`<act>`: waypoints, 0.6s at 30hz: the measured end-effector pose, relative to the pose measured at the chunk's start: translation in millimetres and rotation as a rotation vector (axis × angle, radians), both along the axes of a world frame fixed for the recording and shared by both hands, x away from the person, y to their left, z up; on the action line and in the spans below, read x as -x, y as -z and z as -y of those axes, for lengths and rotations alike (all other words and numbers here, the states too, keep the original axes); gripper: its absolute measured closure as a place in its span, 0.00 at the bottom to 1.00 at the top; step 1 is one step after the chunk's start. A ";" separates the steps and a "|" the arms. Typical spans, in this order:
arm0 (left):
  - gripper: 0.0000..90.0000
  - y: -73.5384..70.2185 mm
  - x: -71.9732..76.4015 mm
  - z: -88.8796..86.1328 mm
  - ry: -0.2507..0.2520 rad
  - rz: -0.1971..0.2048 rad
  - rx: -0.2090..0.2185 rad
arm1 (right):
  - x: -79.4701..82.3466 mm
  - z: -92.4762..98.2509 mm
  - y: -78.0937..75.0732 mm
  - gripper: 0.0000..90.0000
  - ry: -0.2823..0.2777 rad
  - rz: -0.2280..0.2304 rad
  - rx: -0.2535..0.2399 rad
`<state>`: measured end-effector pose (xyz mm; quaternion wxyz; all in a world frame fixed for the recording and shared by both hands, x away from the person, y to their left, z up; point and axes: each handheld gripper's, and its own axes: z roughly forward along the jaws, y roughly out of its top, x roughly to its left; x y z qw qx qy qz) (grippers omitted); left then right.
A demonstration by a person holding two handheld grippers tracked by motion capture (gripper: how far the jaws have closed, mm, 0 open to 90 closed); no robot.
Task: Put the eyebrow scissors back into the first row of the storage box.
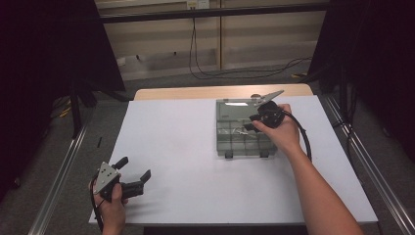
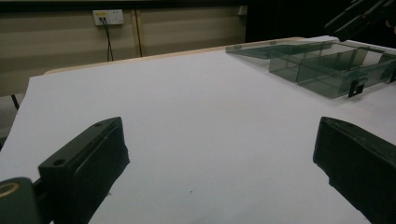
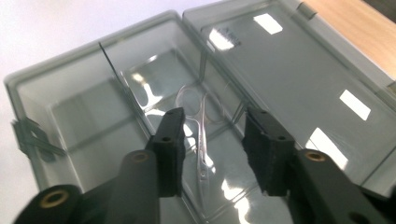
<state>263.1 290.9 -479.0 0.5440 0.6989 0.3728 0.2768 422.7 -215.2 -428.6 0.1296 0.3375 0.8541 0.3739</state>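
A white sheet [image 1: 195, 166] covers most of the bench [image 1: 220, 91], whose bare wooden top shows as a strip along the far edge. On the sheet, toward the far right corner, sits a clear grey plastic box [image 1: 244, 128] split into compartments, its lid [image 1: 235, 104] swung open and lying back toward the far edge. Two small dark latches hang on the box's near wall.

The right tool [image 1: 250, 122] is held over the box in the person's right hand [image 1: 281, 132], with a black cable curving away along the forearm. In the right gripper view its two black jaws stand apart, spread over one compartment with nothing between them. Below the gap, on the floor of that compartment, lies a pair of small metal scissors [image 3: 201, 135], finger loops toward the lid and tips toward the camera. The jaws hover just above the scissors; whether they touch them cannot be told. Bright reflections of ceiling lights show on the lid [image 3: 299, 79] and on the box floor.

The left tool [image 1: 133, 171] is near the bench's near left corner, held in the left hand [image 1: 111, 208], with the grey three-cornered plate on top. Its jaws are spread wide and hold nothing. The left gripper view looks across the bare sheet [image 2: 196, 116] between them, with the box [image 2: 322, 63] far off toward the right.
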 end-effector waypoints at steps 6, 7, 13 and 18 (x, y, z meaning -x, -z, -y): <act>0.03 0.0 -0.1 0.6 -0.003 0.000 0.003 | 14.9 17.5 -2.5 0.09 0.091 0.024 -0.116; 0.03 0.0 -0.1 0.7 -0.004 -0.001 0.003 | 18.2 21.0 -2.6 0.03 0.107 0.027 -0.146; 0.03 -0.3 -0.2 -0.4 -0.009 -0.004 0.005 | 48.2 41.1 -3.6 0.00 0.179 0.116 -0.219; 0.03 -0.1 0.1 -0.3 -0.007 -0.001 -0.004 | 71.3 53.5 -2.2 0.00 0.227 0.158 -0.255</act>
